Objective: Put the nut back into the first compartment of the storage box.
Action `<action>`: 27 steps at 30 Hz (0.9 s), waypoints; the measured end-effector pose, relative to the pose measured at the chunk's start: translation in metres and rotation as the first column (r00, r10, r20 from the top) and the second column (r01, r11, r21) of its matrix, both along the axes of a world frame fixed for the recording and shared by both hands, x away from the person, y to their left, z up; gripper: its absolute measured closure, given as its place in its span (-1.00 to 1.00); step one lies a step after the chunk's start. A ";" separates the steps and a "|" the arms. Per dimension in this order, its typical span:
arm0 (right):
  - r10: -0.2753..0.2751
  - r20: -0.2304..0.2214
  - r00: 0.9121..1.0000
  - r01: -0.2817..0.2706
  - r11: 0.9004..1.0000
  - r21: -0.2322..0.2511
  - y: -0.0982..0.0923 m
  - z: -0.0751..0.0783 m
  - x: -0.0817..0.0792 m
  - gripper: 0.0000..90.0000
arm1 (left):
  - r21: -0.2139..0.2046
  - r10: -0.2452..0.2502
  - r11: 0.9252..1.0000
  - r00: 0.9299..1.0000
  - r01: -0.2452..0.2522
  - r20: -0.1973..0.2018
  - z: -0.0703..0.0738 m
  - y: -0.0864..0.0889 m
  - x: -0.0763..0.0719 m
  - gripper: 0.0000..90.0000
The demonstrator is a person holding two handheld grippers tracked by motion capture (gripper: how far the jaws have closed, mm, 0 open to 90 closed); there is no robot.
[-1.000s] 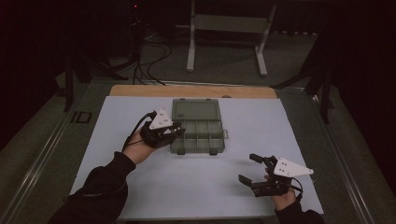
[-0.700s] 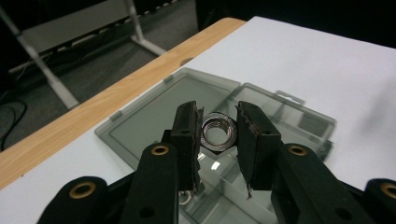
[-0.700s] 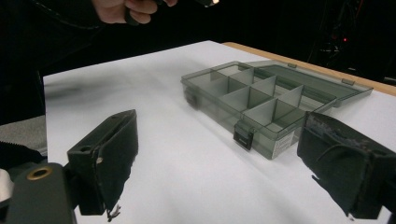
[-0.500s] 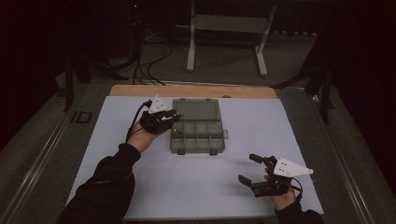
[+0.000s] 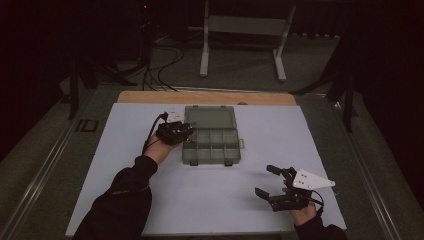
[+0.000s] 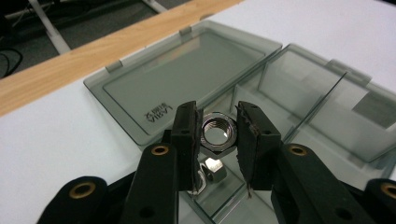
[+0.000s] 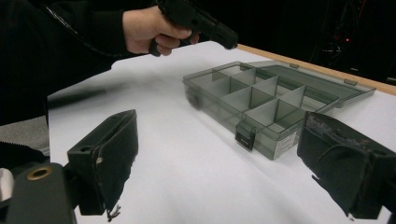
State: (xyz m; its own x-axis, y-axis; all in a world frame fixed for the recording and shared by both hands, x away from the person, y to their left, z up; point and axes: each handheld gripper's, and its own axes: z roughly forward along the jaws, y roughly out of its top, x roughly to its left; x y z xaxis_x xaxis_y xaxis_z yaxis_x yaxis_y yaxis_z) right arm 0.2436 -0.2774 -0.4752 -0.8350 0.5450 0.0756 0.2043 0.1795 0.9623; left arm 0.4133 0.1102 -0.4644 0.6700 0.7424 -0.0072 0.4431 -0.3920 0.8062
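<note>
- Hex nut [image 6: 217,132], shiny steel with a threaded bore, sits pinched across its flats between the two black pads of the left gripper [image 6: 215,135]; the bore faces the camera, so the nut is held on edge, probably so it can drop flat once let go.
- Left gripper [image 5: 176,131], seen from above, hangs over the left edge of the smoky-grey clear plastic compartment box [image 5: 212,145], with the nut above a compartment on that side, just off the box floor as far as the left gripper view tells.
- Below the held nut, a second steel nut [image 6: 214,169] lies on the floor of that compartment, which suggests this cell is the one being filled with like parts.
- Hinged lid [image 6: 187,79] of the box lies flat and open on the far side toward the wooden table edge [image 5: 205,97], leaving the divided tray free to reach from above.
- Right gripper [image 5: 272,182] rests low near the front right of the white table sheet [image 5: 125,150], well apart from the box, its jaws spread wide with nothing between them; it looks parked out of the way, or ready to steady the box.
- My judgement: the step in hand is placing the nut; letting go too high could make it bounce into a neighbouring cell.
</note>
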 end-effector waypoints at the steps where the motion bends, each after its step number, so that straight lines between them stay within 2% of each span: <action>1: 0.000 0.000 1.000 0.000 1.000 0.000 0.000 0.000 0.000 -0.72 | 0.005 -0.001 1.000 1.000 0.001 0.000 -0.002 -0.001 0.000 0.56; 2: 0.000 0.000 1.000 0.000 1.000 0.000 0.000 0.000 0.000 -0.72 | -0.001 -0.002 1.000 1.000 0.002 -0.007 -0.004 -0.001 0.000 0.56; 4: 0.000 0.001 1.000 0.000 1.000 0.000 0.000 0.000 0.000 -0.72 | 0.026 -0.007 1.000 1.000 0.008 -0.006 -0.008 -0.003 0.000 0.56; 8: 0.002 -0.001 1.000 -0.002 1.000 0.000 0.000 0.000 0.000 -0.72 | 0.012 0.002 1.000 1.000 -0.002 -0.030 -0.016 -0.003 0.003 0.54; 10: 0.003 -0.002 1.000 -0.003 1.000 0.000 0.000 0.000 0.000 -0.72 | -0.007 0.026 1.000 0.999 -0.026 -0.029 -0.016 -0.002 0.004 0.24; 12: 0.000 -0.001 1.000 0.000 1.000 0.002 -0.001 0.000 0.000 -0.72 | 0.000 0.047 0.999 0.998 -0.047 -0.029 -0.014 0.000 0.005 -0.08; 13: 0.000 0.000 1.000 0.000 1.000 0.002 -0.001 0.000 0.000 -0.72 | -0.008 0.050 0.999 0.998 -0.050 -0.035 -0.012 0.002 0.004 -0.16; 15: 0.000 -0.002 1.000 0.001 1.000 0.003 -0.001 0.000 0.000 -0.72 | -0.016 0.061 0.998 0.997 -0.062 -0.054 -0.009 0.004 0.003 -0.45; 17: 0.000 -0.001 1.000 0.000 1.000 0.002 -0.001 0.000 0.000 -0.72 | -0.034 0.045 0.998 0.997 -0.047 -0.058 -0.008 0.008 0.000 -0.59; 18: 0.000 -0.002 1.000 0.000 1.000 0.001 0.000 0.000 0.000 -0.72 | -0.045 0.020 0.999 0.998 -0.023 -0.066 -0.007 0.010 -0.002 -0.65; 19: 0.000 -0.002 1.000 0.000 1.000 0.001 0.000 0.000 0.000 -0.72 | -0.045 0.020 0.999 0.998 -0.023 -0.066 -0.007 0.010 -0.002 -0.75; 20: 0.000 -0.001 1.000 0.000 1.000 0.001 0.000 0.000 0.000 -0.72 | -0.054 -0.011 0.998 0.998 0.008 -0.064 -0.005 0.013 -0.008 -0.75; 21: -0.002 -0.001 1.000 0.002 1.000 0.001 -0.001 0.000 0.000 -0.72 | -0.058 -0.022 0.998 0.998 0.019 -0.060 -0.003 0.014 -0.011 -0.89; 25: -0.004 -0.001 1.000 0.004 1.000 0.000 -0.001 0.000 0.000 -0.72 | -0.112 -0.062 0.992 0.997 0.057 -0.049 0.003 0.022 -0.026 -0.96; 27: -0.004 -0.001 1.000 0.004 1.000 0.000 -0.001 0.000 0.000 -0.72 | -0.121 -0.083 0.990 0.996 0.076 -0.046 0.006 0.027 -0.034 -0.96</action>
